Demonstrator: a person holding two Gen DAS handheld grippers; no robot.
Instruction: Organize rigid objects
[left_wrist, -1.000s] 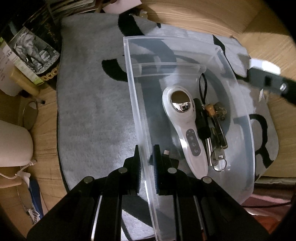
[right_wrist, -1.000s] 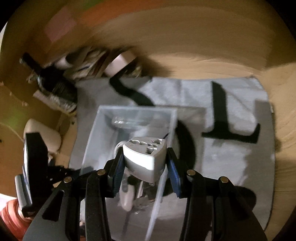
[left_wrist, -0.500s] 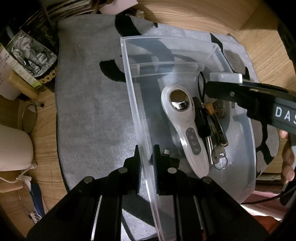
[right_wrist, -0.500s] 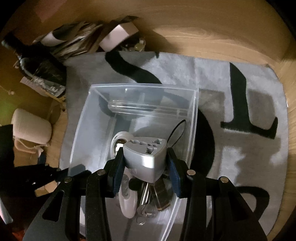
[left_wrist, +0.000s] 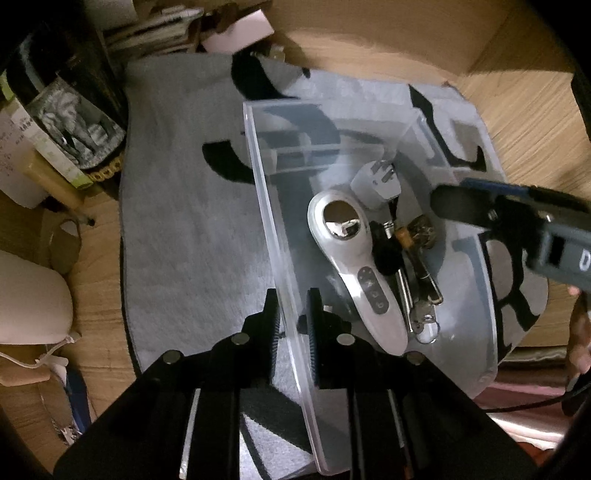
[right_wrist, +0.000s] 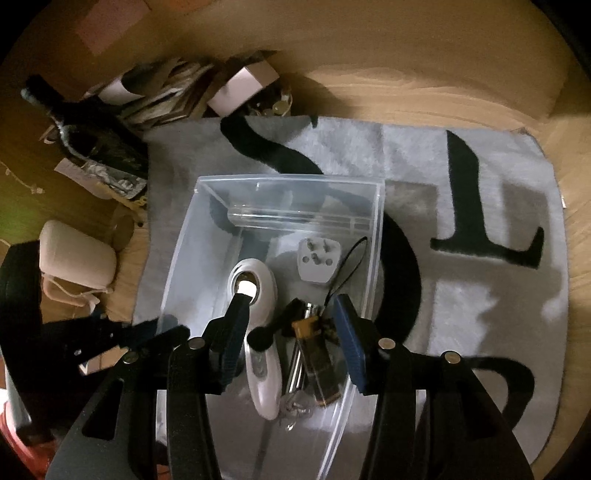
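Observation:
A clear plastic bin (left_wrist: 266, 206) (right_wrist: 288, 180) stands on a grey rug. In it lie a white handheld device (left_wrist: 354, 273) (right_wrist: 258, 277), a bunch of keys (left_wrist: 421, 288) (right_wrist: 317, 362) and a grey plug adapter (left_wrist: 376, 184) (right_wrist: 317, 264), prongs up, near the far end. My left gripper (left_wrist: 292, 317) straddles the bin's left wall; its jaws are opening and thin gaps show beside the wall. My right gripper (right_wrist: 290, 301) (left_wrist: 509, 214) hovers over the bin's contents; its jaws are opening and hold nothing.
The grey rug (left_wrist: 184, 240) (right_wrist: 480, 184) with black letters lies on a wooden floor. Books and boxes (left_wrist: 66, 122) crowd the far left, with a dark bottle (right_wrist: 85, 125). A beige pouch (left_wrist: 29, 302) (right_wrist: 77, 254) sits left. A person's hand (left_wrist: 578, 332) shows at the right edge.
The right gripper let go of the grey adapter, which now lies in the bin. Its jaws have spread. The left gripper's pads have eased apart slightly around the wall.

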